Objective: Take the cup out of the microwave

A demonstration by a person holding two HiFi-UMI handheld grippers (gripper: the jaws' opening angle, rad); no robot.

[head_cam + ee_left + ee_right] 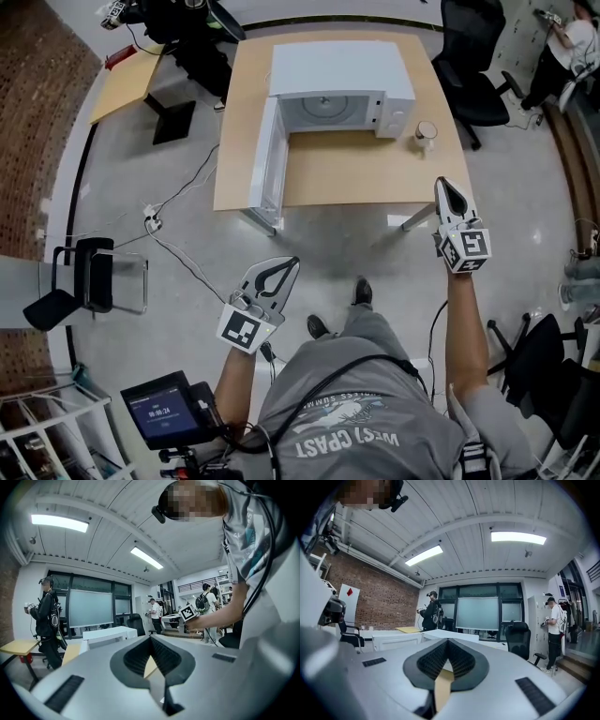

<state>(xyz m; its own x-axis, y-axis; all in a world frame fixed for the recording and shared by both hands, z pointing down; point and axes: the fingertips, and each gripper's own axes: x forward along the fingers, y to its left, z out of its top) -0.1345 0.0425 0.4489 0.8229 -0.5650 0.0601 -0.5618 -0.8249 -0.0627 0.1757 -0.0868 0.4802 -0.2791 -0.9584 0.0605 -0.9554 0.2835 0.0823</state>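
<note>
My left tongs (pixel 292 264) and right tongs (pixel 443 185) are closed, empty. The cup (pixel 426 132) stands at the desk's (pixel 347 173) right edge, beside the microwave (pixel 342 70).

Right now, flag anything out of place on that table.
Nothing looks spilled or broken. The microwave has its door wide open and its cavity looks empty. The cup stands upright on the table beside it.

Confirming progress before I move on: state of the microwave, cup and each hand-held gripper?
Microwave: door open, cavity empty.
Cup: upright on the table, right of the microwave.
Left hand-held gripper: shut, empty.
Right hand-held gripper: shut, empty.
</note>
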